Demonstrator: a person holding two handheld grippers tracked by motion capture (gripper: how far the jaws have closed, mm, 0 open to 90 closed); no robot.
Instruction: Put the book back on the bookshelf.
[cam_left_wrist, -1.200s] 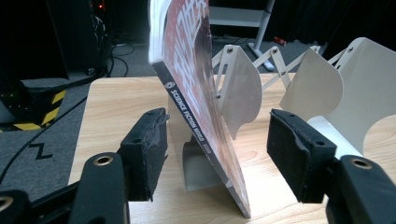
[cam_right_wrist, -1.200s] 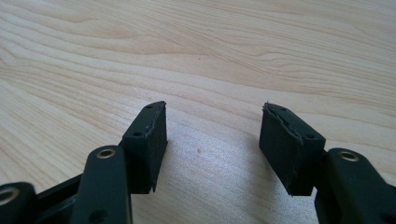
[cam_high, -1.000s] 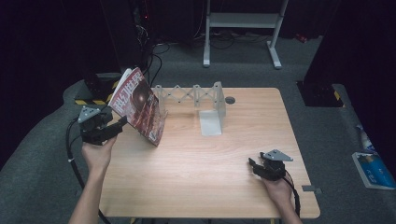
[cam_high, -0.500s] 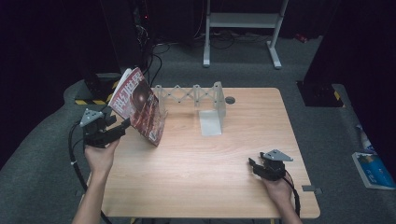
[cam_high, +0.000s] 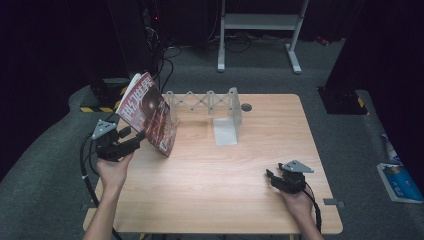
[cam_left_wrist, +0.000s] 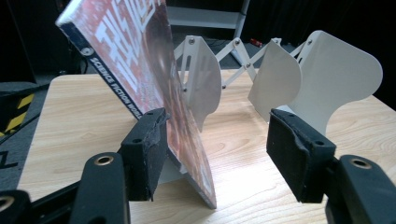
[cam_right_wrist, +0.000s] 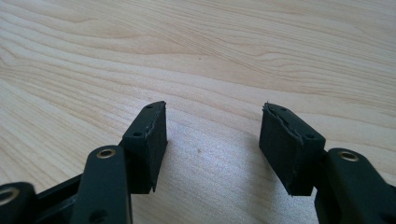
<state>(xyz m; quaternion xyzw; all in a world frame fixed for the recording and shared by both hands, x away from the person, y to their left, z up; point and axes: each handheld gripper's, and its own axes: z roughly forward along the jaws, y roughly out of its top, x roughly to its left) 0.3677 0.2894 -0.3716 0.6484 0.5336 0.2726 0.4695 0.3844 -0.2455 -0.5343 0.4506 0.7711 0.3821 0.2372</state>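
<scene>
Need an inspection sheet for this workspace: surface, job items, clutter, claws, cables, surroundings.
Surface: light wooden table, bare in front of the person.
Job's things: magazine standing tilted, leaning toward the white folding rack at the far edge; its lower corner rests on the table.
Clutter: nothing seen on the tabletop beyond a small dark round spot near the rack.
Claws: left claw open, one pad beside the magazine's cover, the other well clear; right claw open, with no item between its pads, low over bare wood.
Cables: one trails from each claw; more lie on the floor behind.
Surroundings: dark room, grey carpet, white stand behind, blue-and-white item on the floor at right.
</scene>
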